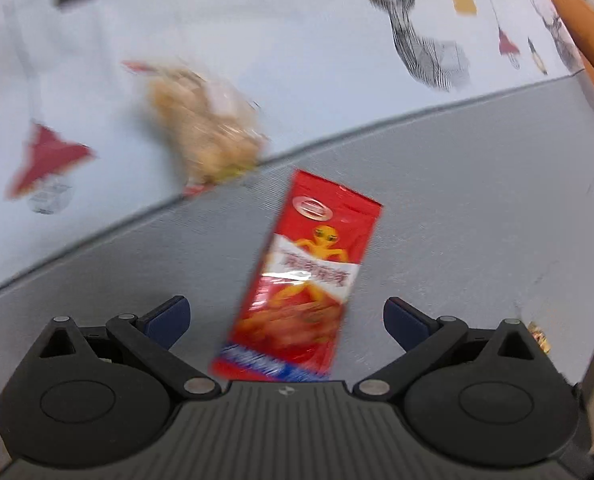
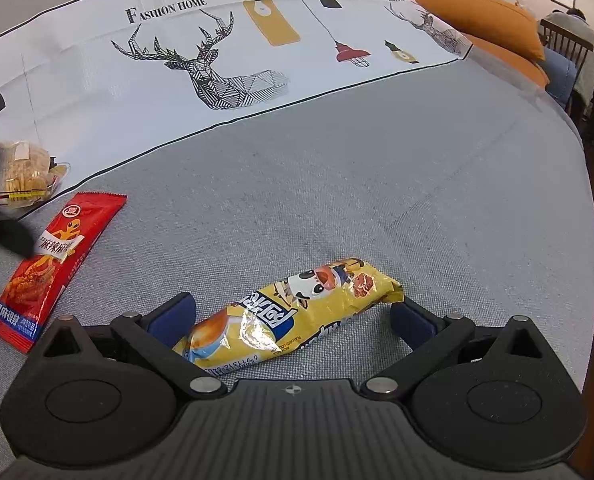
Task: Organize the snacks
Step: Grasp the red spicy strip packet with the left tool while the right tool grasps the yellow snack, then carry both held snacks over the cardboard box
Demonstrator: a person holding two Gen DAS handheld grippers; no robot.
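A red snack packet [image 1: 303, 276] lies on the grey surface [image 1: 477, 208], its near end between the open fingers of my left gripper [image 1: 285, 318]; it also shows in the right wrist view [image 2: 53, 264]. A clear bag of pale crackers [image 1: 205, 128] lies on the white deer-print cloth [image 1: 257, 40], at the cloth's edge; in the right wrist view the bag [image 2: 25, 180] is at far left. A yellow snack packet [image 2: 293, 316] lies on the grey surface between the open fingers of my right gripper [image 2: 293, 320]. Neither gripper holds anything.
The white cloth [image 2: 217, 60] covers the far part of the surface. Orange cushions [image 2: 485, 20] lie at the far right. A seated person [image 2: 577, 44] and a chair are beyond them. A small wrapped sweet [image 1: 539, 336] lies near the right edge.
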